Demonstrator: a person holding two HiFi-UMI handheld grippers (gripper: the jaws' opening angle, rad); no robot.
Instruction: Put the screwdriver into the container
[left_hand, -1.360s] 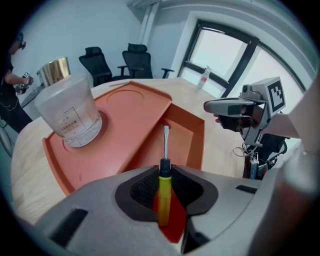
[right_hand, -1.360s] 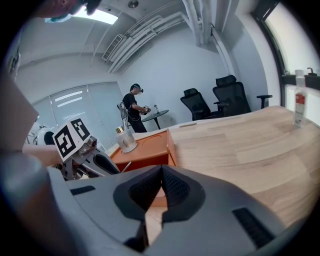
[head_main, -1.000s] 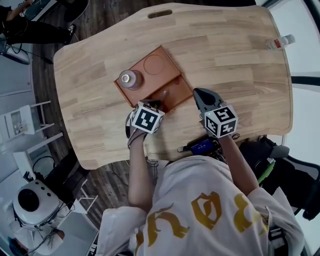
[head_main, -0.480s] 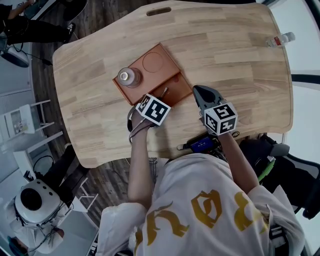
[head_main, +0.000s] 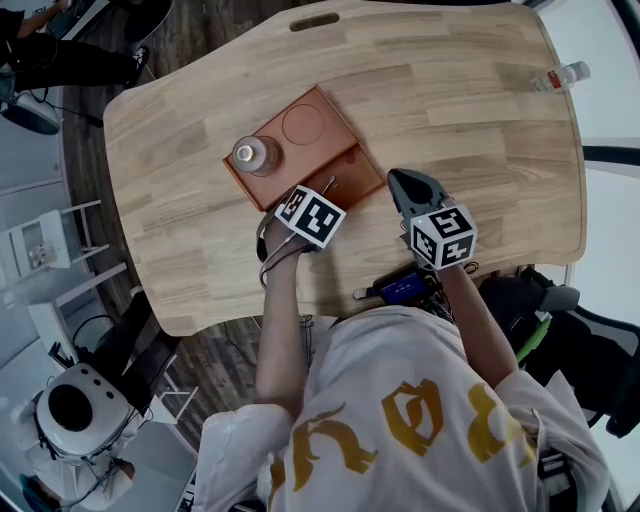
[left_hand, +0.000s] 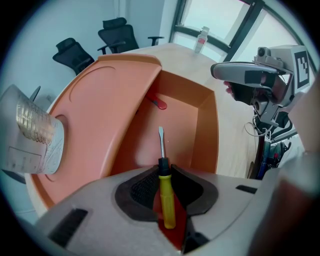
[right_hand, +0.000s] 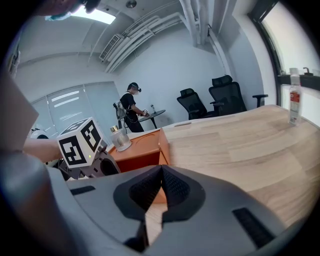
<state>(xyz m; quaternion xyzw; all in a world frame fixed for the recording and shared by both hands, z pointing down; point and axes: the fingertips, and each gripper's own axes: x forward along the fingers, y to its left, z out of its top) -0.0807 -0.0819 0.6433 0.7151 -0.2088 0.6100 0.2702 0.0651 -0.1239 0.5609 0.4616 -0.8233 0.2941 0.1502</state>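
Yellow-handled flat-blade screwdriver (left_hand: 167, 200) is pinched by the ribbed pads (left_hand: 144, 187) of the left gripper (left_hand: 163, 175), over the smooth orange container (left_hand: 208, 125). Right gripper (right_hand: 161, 172) is pressed together, empty.

1 screwdriver (left_hand: 167, 200), 1 container (left_hand: 100, 100), 1 clear cup (head_main: 252, 154), 1 bottle (head_main: 560, 77), 1 table (head_main: 450, 120), 2 tools: L tool (left_hand: 161, 169), R tool (right_hand: 161, 171).

Bright, even daylight lights the table (head_main: 450, 100) in the head view, with blown-out white at 3 o'clock. Both gripper views bulge fisheye-style into dark corners. The screwdriver (left_hand: 165, 197) is sharp; a ceiling light (right_hand: 97, 15) glares at 11 o'clock in the right gripper view.
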